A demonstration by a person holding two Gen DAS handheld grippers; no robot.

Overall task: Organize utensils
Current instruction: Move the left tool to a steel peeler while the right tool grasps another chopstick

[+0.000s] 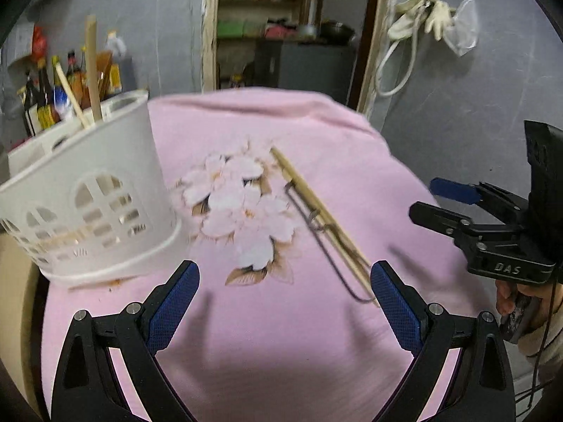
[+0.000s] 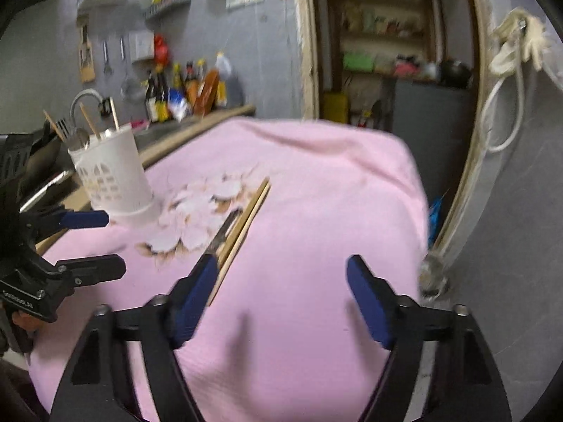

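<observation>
A white perforated utensil holder (image 1: pixel 95 197) stands at the left of the pink cloth (image 1: pixel 281 334) and holds wooden chopsticks (image 1: pixel 92 70); it also shows in the right wrist view (image 2: pixel 112 172) with a fork in it. A pair of wooden chopsticks (image 1: pixel 316 207) and a thin metal utensil (image 1: pixel 327 253) lie together on the cloth, also seen in the right wrist view (image 2: pixel 246 225). My left gripper (image 1: pixel 285 295) is open and empty above the cloth. My right gripper (image 2: pixel 281 292) is open and empty, its left finger (image 2: pixel 197 292) beside the chopsticks' near end.
Sauce bottles (image 2: pixel 186 88) stand on a counter behind the holder, near a sink tap (image 2: pixel 82 100). A doorway with shelves (image 2: pixel 387 52) is behind the table. The cloth's far right edge (image 2: pixel 415 183) drops off beside the wall.
</observation>
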